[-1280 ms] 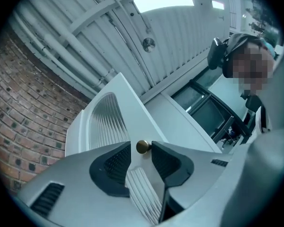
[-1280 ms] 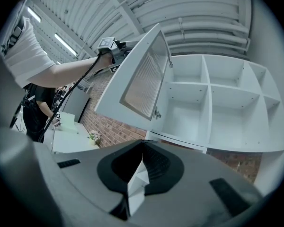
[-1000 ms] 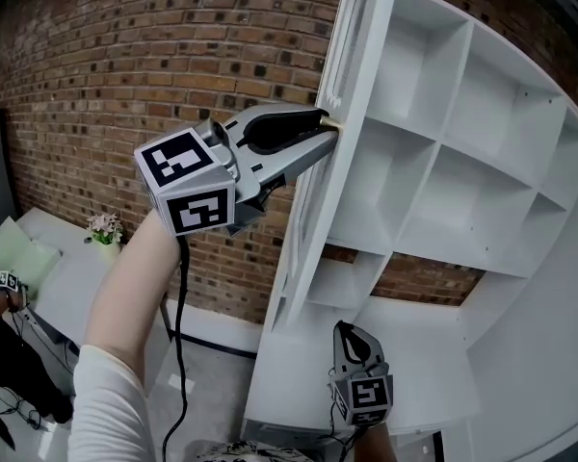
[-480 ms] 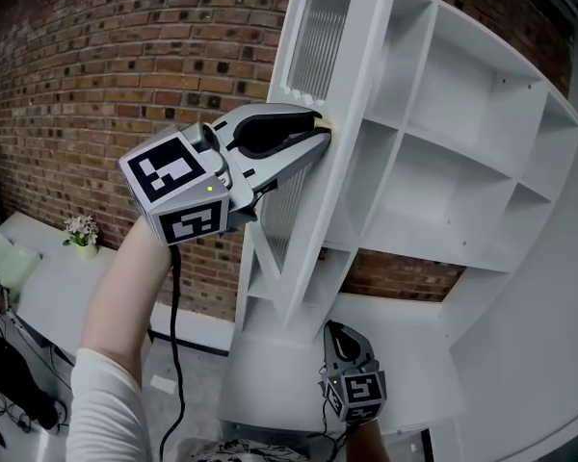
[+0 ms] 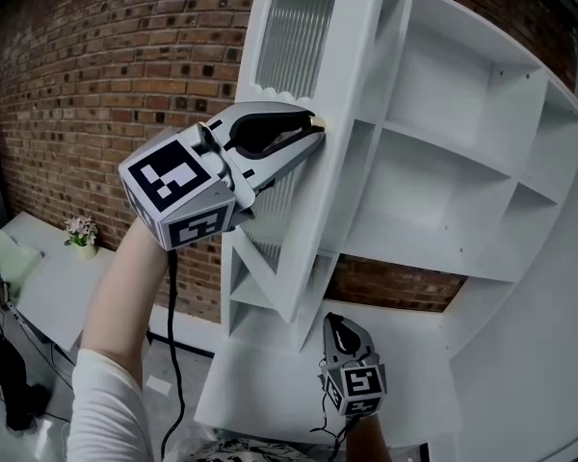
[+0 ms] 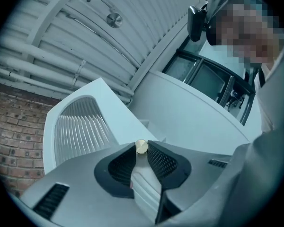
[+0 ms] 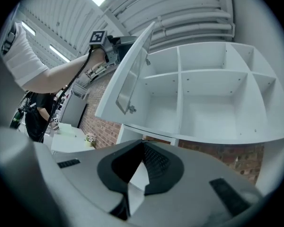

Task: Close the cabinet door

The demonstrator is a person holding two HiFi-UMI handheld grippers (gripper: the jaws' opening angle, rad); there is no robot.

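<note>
At the far left a white tabletop [image 5: 43, 292] carries a small pot of flowers [image 5: 81, 232], well apart from the cabinet. A brick wall [image 5: 96, 65] runs behind it. The space between the wall and the door holds only the person's bare forearm [image 5: 125, 287].

The left tool [image 5: 314, 128] is raised on that arm. Its jaws are closing on the door's small brass knob [image 6: 141, 147], which sits pinched between the two tips.

The cabinet door [image 5: 345, 162] is white with a ribbed glass panel [image 5: 299, 27]. It stands partly open, swung out from the cabinet's left side. Its free edge points towards the person and its inner face is angled towards the shelves. The right gripper view shows the wedge of space between the door [image 7: 132, 65] and the cabinet front, with nothing in it.

The right tool [image 5: 337, 327] hangs low, below the door's bottom corner and in front of the cabinet's lower part. Its jaws are pressed together and hold nothing.

On the right the white cabinet [image 5: 433, 200] is open, and the compartments that show hold nothing.
</note>
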